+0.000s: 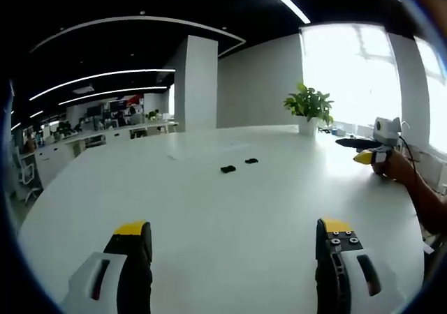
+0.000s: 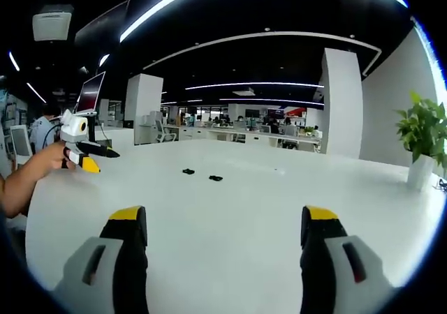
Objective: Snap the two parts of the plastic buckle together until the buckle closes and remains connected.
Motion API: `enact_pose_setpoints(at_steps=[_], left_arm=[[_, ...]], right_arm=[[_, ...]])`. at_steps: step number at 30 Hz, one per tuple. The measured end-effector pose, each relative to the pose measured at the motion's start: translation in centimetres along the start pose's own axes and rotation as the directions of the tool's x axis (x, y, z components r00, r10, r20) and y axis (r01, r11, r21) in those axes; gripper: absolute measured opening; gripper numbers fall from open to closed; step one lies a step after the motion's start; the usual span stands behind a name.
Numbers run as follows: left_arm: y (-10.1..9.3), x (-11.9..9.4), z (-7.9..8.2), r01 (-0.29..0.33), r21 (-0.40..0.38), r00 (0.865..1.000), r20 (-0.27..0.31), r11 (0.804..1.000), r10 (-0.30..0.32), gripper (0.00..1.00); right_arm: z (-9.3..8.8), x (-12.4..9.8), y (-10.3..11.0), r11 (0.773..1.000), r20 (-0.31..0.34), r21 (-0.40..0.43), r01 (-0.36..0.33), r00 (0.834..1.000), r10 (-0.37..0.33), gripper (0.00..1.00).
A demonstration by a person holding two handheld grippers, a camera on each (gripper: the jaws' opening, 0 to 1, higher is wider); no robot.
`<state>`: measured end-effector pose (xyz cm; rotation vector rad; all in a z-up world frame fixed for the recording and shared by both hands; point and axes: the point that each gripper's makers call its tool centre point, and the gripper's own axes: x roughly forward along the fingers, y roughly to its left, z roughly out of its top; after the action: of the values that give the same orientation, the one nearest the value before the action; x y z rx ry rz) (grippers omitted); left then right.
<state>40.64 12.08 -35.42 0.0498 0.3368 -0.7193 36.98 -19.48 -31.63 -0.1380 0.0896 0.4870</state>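
My left gripper (image 1: 234, 238) hangs over the white table (image 1: 209, 209) with its yellow-tipped jaws spread wide and nothing between them. Ahead of it, well out past the jaw tips, lie the two black buckle parts: one buckle part (image 1: 228, 169) sits a little nearer to me and the other buckle part (image 1: 251, 161) just beyond it to the right, close together but apart, not joined. Off to the right of my left jaws, my right gripper (image 1: 366, 151) shows, held up above the table edge, with a potted plant (image 1: 309, 107) behind it by the bright window. My right gripper (image 2: 225, 238) is just as wide open and holds nothing. Ahead of it and slightly left, the buckle pieces rest on the table, one (image 2: 188, 171) farther left and the other (image 2: 216, 178) nearer the middle, separated by a small gap. My left gripper (image 2: 89, 155) shows at the far left of that view.
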Motion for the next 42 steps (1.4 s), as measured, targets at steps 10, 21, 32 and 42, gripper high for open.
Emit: enact_pose_setpoints(at_steps=[10, 21, 32, 42], left_arm=[[-0.2, -0.2, 0.3, 0.004, 0.003, 1.0, 0.015, 1.0, -0.004, 0.99], [-0.5, -0.1, 0.1, 0.017, 0.011, 1.0, 0.005, 1.0, -0.017, 0.99], [-0.5, 0.0, 0.3, 0.028, -0.005, 0.999, 0.014, 1.0, -0.028, 0.97], [-1.5, 1.1, 2.2, 0.054, 0.007, 0.998, 0.033, 0.999, -0.054, 0.99]], right_arm=[[-0.1, 0.0, -0.1, 1.0, -0.003, 0.006, 0.002, 1.0, -0.002, 0.9], [0.1, 0.0, 0.0, 1.0, 0.003, 0.009, -0.006, 1.0, 0.006, 0.89], [0.2, 0.2, 0.4, 0.999, 0.012, 0.042, -0.03, 0.999, 0.03, 0.89], [0.4, 0.8, 0.2, 0.999, -0.005, 0.029, -0.032, 0.999, 0.033, 0.89]])
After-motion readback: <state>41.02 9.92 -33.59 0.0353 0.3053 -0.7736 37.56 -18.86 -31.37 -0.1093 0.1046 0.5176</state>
